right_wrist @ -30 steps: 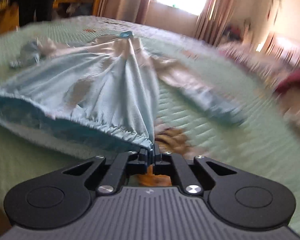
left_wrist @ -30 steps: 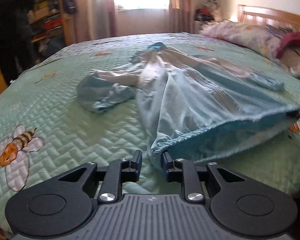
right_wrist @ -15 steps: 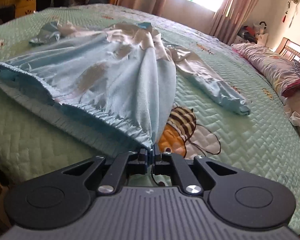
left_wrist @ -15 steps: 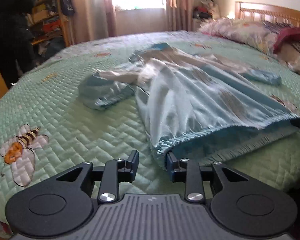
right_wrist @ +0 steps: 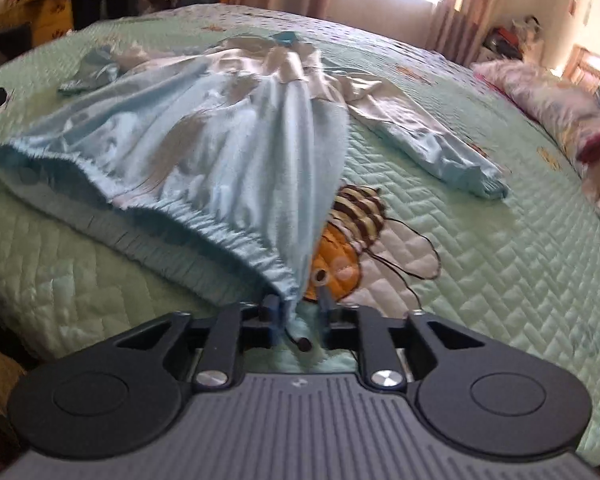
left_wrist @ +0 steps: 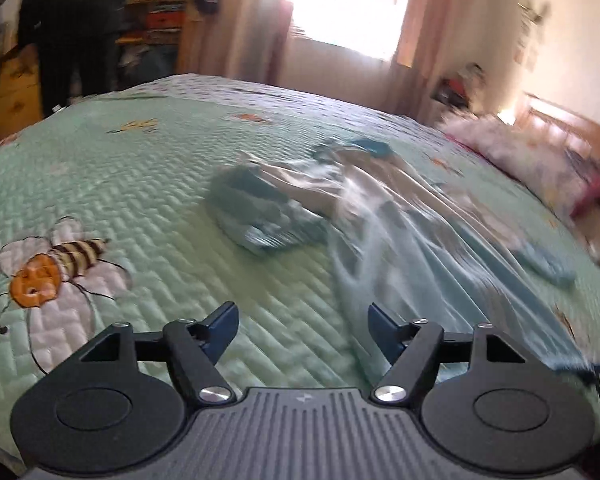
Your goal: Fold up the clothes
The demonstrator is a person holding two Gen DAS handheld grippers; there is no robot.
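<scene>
A light blue satin dress [right_wrist: 220,128] lies spread on the green quilted bedspread [right_wrist: 500,260], with its skirt hem towards me and its collar at the far end. One sleeve [right_wrist: 440,152] stretches out to the right. The other sleeve [left_wrist: 260,216] is bunched up. My right gripper [right_wrist: 299,310] is opening. The hem corner [right_wrist: 288,292] still lies between its fingers, resting against the left one. My left gripper [left_wrist: 302,320] is opening wide over bare quilt, nothing between its fingers. The dress [left_wrist: 420,248] begins at its right fingertip.
Pillows [right_wrist: 540,92] and a red cloth lie at the head of the bed on the right. A person in dark clothes [left_wrist: 76,32] stands beyond the far left corner, by cluttered shelves. A bright curtained window [left_wrist: 348,8] faces me. Bee prints [left_wrist: 52,268] mark the quilt.
The left gripper let go of its hem corner, opened wide and swung left off the dress. The right gripper went from shut on the other corner to parted. The hem now rests on the bed.
</scene>
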